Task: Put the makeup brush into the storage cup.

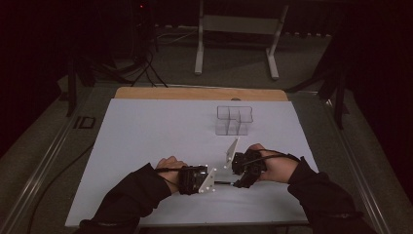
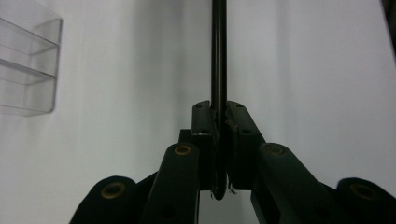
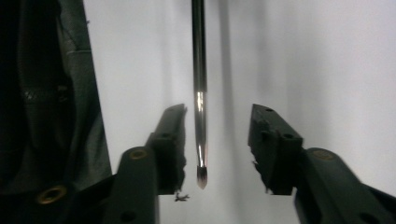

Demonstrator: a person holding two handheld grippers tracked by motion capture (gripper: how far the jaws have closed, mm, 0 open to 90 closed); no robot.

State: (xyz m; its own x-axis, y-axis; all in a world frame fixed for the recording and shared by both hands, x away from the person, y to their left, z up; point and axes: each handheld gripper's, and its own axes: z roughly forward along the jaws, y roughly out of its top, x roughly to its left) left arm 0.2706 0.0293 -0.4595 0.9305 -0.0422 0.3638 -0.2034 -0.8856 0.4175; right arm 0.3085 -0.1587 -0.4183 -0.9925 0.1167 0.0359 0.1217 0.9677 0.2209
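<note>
My left gripper (image 2: pixel 218 122) was clamped tight on a thin black pen (image 2: pixel 218 56), held level just above the white sheet (image 1: pixel 146 141) at the near middle of the table. The pen's tip (image 3: pixel 201 175) lay between the jaws of my right gripper (image 3: pixel 217 140), which stood partly open, pads clear of it. A clear plastic organiser (image 1: pixel 234 120) sat farther off, toward the far right.

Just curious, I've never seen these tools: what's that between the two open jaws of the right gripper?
A thin dark pen-like rod, tip toward the camera, touching neither jaw in the right gripper view; the left gripper clamps it.
</note>
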